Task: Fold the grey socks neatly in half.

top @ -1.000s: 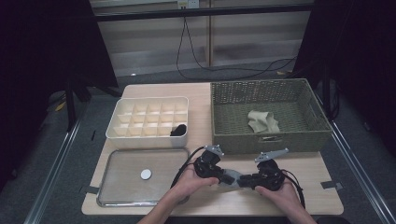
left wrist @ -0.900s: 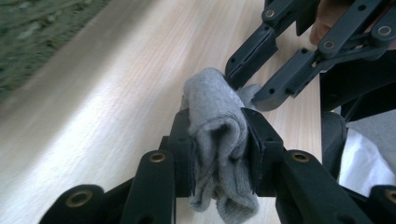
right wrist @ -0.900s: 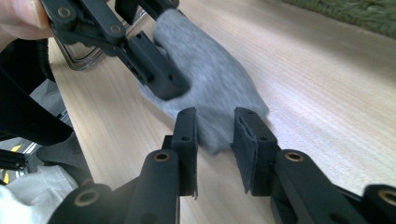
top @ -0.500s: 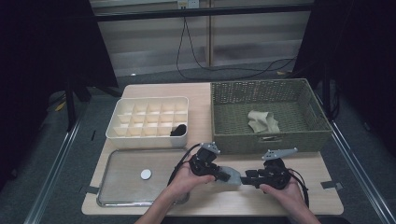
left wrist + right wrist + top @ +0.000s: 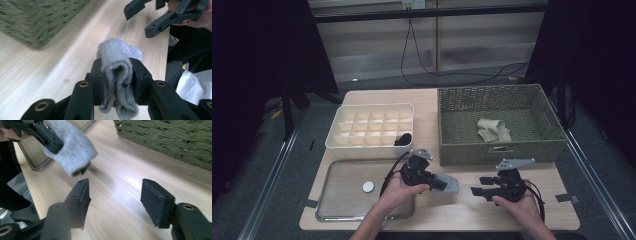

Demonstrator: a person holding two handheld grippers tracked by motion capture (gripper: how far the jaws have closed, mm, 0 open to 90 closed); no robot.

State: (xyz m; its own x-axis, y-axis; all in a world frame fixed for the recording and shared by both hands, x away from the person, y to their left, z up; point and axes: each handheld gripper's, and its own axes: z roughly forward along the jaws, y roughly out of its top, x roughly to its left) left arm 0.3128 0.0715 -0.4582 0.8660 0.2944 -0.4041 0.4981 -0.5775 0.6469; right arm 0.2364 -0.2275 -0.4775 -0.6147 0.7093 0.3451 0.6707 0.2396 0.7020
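A folded grey sock point(image 5: 117, 67) is clamped between the jaws of my left gripper point(image 5: 117, 75), and it hangs just above the wooden table point(image 5: 452, 210). In the high view that gripper point(image 5: 439, 184) sits at the table's front middle with the sock point(image 5: 451, 184) poking out to the right. My right gripper point(image 5: 479, 186) is a short way to the right, open, its jaws empty and pointed at the sock. From the right gripper view the sock point(image 5: 72, 152) hangs at the upper left, beyond my open jaws point(image 5: 115, 195).
A woven green basket point(image 5: 499, 152) at the back right holds a beige cloth point(image 5: 493, 130). A white divided box point(image 5: 372, 126) at the back left has a black item point(image 5: 404, 139) in one cell. A clear tray point(image 5: 342, 200) with a white disc point(image 5: 368, 187) lies front left.
The two grippers have drawn apart. My right gripper let go and moved right, now open. The left one keeps the sock.
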